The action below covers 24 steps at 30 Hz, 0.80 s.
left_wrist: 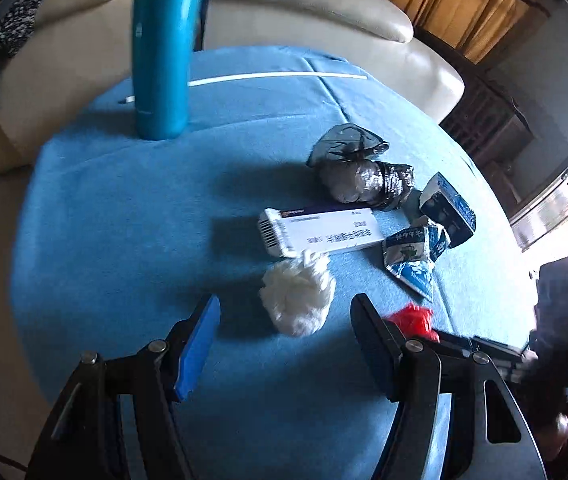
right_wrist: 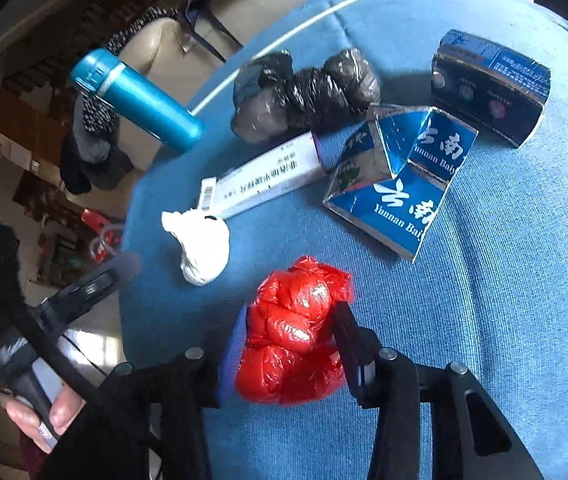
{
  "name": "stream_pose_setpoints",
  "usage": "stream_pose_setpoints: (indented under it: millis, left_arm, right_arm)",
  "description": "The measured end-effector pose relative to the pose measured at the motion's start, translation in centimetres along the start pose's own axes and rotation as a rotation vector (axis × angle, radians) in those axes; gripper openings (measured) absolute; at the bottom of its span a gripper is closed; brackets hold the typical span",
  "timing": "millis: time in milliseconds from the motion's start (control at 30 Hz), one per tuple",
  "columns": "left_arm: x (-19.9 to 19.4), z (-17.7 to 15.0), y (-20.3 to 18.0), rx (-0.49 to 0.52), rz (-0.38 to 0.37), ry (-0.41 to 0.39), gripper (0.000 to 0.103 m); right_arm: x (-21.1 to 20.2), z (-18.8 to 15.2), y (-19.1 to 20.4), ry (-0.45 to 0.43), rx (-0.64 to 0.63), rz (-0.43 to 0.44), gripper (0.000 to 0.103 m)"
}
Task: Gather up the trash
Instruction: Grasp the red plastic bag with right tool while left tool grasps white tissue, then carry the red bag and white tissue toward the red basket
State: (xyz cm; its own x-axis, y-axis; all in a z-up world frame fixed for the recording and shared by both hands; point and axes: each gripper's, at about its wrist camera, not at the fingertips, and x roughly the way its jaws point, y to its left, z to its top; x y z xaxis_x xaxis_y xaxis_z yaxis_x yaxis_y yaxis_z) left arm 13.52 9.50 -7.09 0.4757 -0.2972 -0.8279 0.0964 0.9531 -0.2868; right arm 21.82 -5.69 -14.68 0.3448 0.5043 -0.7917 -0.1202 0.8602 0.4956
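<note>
Trash lies on a blue-clothed table [left_wrist: 103,208]. My left gripper [left_wrist: 286,312] is open, its fingers on either side of a crumpled white tissue [left_wrist: 298,296], just short of it. My right gripper [right_wrist: 292,320] is shut on a crumpled red plastic bag [right_wrist: 296,332], which also shows in the left wrist view [left_wrist: 414,318]. Beyond lie a white medicine box [left_wrist: 322,232], a black plastic bag bundle [left_wrist: 364,172], a torn blue carton [right_wrist: 396,184] and a dark blue box [right_wrist: 492,88]. The tissue also shows in the right wrist view [right_wrist: 199,244].
A tall teal flask [left_wrist: 161,52] stands at the far left of the table, in front of a white stick [left_wrist: 275,77]. A cream sofa [left_wrist: 324,12] lies behind the table. The left gripper's handle and the hand holding it [right_wrist: 43,380] show beside the table edge.
</note>
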Motion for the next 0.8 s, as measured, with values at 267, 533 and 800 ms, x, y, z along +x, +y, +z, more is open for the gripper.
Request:
stream_pose_setpoints:
  millis: [267, 533, 800]
  left_arm:
    - [4.9, 0.7, -1.6, 0.015, 0.024, 0.084, 0.039]
    - [1.5, -1.0, -4.8, 0.073, 0.055, -0.038, 0.017]
    - [-4.6, -4.2, -10.5, 0.172, 0.019, -0.145, 0.017]
  right_arm:
    - [-10.2, -7.0, -5.1, -0.109, -0.002, -0.04, 0.044]
    - [-21.1, -10.7, -8.0, -0.255, 0.014, -0.055, 0.044]
    - [-27.7, -14.0, -9.3, -0.412, 0.025, -0.071, 0.044]
